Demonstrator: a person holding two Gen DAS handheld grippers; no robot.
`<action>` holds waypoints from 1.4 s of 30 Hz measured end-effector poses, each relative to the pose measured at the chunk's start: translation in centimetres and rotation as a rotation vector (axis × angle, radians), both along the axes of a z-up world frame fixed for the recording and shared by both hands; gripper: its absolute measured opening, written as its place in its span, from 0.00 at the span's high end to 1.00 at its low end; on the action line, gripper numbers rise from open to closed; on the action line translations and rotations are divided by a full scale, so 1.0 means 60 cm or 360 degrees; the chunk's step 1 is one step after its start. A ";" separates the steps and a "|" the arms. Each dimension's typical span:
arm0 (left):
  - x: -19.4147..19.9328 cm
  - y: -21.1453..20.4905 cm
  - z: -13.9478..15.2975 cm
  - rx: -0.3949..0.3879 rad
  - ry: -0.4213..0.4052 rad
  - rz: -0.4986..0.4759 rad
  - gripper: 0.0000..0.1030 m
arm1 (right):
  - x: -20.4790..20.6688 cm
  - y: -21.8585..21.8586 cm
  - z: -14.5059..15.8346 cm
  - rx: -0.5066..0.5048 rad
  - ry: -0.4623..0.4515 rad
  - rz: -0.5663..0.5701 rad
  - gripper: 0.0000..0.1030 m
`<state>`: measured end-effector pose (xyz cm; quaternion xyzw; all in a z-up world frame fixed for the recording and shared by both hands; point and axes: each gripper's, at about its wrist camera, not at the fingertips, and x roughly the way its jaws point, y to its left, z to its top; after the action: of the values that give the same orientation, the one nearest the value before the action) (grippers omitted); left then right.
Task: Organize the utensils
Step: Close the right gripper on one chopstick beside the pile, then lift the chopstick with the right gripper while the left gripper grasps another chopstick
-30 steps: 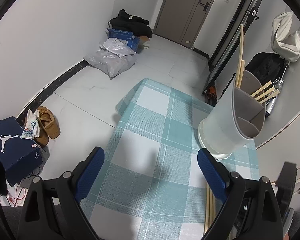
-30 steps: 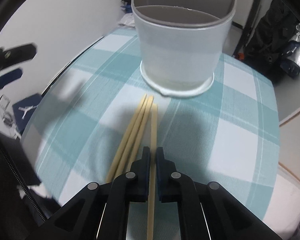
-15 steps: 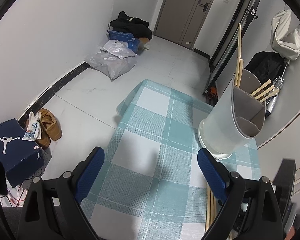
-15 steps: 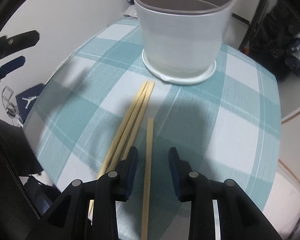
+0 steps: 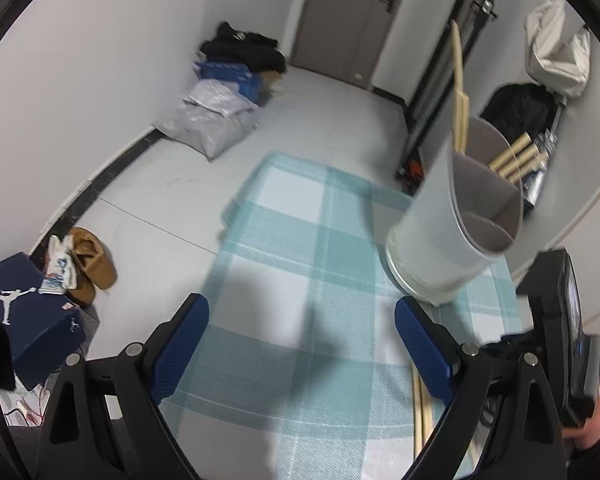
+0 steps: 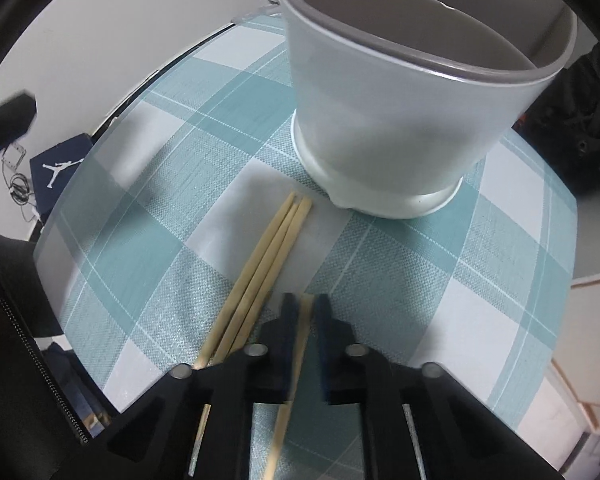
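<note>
A grey divided utensil holder (image 6: 412,92) stands on the teal checked tablecloth (image 6: 148,184); in the left wrist view the holder (image 5: 452,224) has several wooden chopsticks (image 5: 512,156) standing in it. Three wooden chopsticks (image 6: 268,252) lie side by side on the cloth in front of the holder. My right gripper (image 6: 304,308) has its jaws narrowly apart on either side of a single chopstick (image 6: 296,360) that lies between them. My left gripper (image 5: 300,340) is open wide and empty above the cloth, to the left of the holder.
The table's left edge drops to a tiled floor with a navy shoebox (image 5: 24,316), brown shoes (image 5: 88,260), grey bags (image 5: 212,120) and a blue box by the wall. A closed door (image 5: 352,16) is at the back. A dark bag (image 5: 516,108) sits right of the holder.
My right gripper opened off the single chopstick, then moved forward toward the holder and narrowed around it again. The left gripper stayed open and shifted a little.
</note>
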<state>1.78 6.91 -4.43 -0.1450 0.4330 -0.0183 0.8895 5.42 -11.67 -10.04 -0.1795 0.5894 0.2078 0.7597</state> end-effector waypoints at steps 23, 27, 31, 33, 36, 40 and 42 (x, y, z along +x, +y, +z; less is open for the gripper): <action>-0.002 -0.160 -0.087 0.0301 0.0470 -0.0495 0.10 | 0.023 -0.287 -0.006 0.1146 0.0237 -0.1011 0.95; -0.002 -0.156 -0.091 0.0311 0.0509 -0.0447 0.10 | 0.019 -0.310 -0.002 0.1223 0.0231 -0.1038 0.95; -0.003 -0.164 -0.093 0.0372 0.0500 -0.0446 0.10 | 0.014 -0.285 0.010 0.1191 0.0174 -0.0987 0.95; -0.001 -0.166 -0.092 0.0380 0.0501 -0.0432 0.10 | 0.011 -0.278 0.016 0.1184 0.0151 -0.0973 0.95; 0.013 -0.164 -0.091 0.0370 0.0521 -0.0383 0.10 | -0.001 -0.268 0.031 0.1138 0.0081 -0.0917 0.95; 0.042 -0.165 -0.095 0.0371 0.0484 -0.0326 0.10 | -0.004 -0.240 0.046 0.1039 -0.0079 -0.0779 0.95; 0.055 -0.168 -0.096 0.0374 0.0470 -0.0334 0.10 | -0.003 -0.236 0.045 0.1028 -0.0087 -0.0755 0.95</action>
<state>5.06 -3.18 -10.21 0.0044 0.5706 -0.0388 0.8203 5.25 -25.81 -7.37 0.2042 0.4985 0.1965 0.8193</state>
